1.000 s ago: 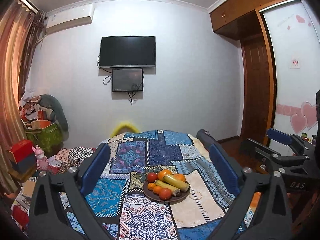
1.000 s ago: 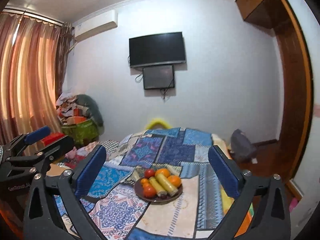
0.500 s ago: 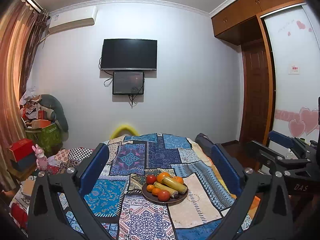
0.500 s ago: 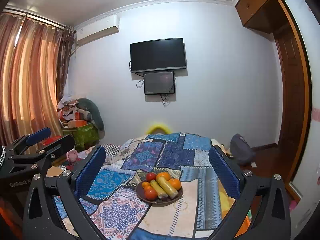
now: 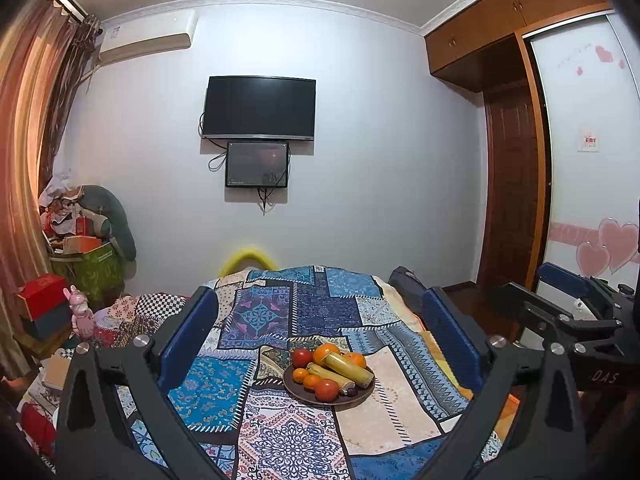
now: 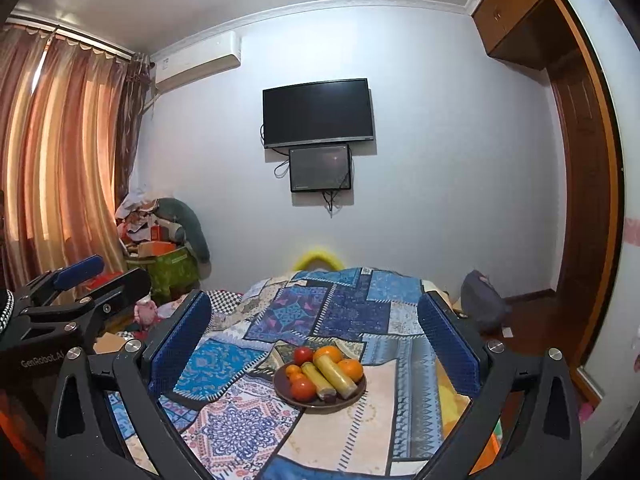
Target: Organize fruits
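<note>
Above bedspread (image 5: 280, 432), both grippers (image 5: 320, 332) wide, empty

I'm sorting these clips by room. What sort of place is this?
Most likely a home bedroom: a bed under a patchwork quilt, a television on the wall, and a wardrobe beside curtains.

small dark fruit (image 5: 351, 391) — kind unclear
</note>
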Motion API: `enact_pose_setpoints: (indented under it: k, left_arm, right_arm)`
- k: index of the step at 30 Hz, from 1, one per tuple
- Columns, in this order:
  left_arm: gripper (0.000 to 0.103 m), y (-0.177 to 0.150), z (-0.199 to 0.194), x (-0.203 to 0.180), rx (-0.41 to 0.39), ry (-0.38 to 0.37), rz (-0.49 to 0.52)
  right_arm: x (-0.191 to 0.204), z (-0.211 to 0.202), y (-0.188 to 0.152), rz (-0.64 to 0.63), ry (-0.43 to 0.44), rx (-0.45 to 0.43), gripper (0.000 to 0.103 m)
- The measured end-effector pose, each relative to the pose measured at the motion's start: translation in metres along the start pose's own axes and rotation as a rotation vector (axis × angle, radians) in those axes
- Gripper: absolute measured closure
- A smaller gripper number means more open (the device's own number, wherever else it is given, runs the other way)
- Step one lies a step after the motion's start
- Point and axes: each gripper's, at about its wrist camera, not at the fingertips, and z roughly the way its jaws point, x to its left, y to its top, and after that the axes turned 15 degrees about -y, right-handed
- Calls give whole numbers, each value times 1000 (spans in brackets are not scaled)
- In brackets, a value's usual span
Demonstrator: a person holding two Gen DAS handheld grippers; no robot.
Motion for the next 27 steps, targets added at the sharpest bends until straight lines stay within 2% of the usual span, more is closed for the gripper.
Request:
enact_pose_setpoints:
  k: [27]
  left_arm:
    - [0,3,-1,-1,9,-26,-6]
  right_arm:
    - [-3,-1,2,7,-6,-6,0]
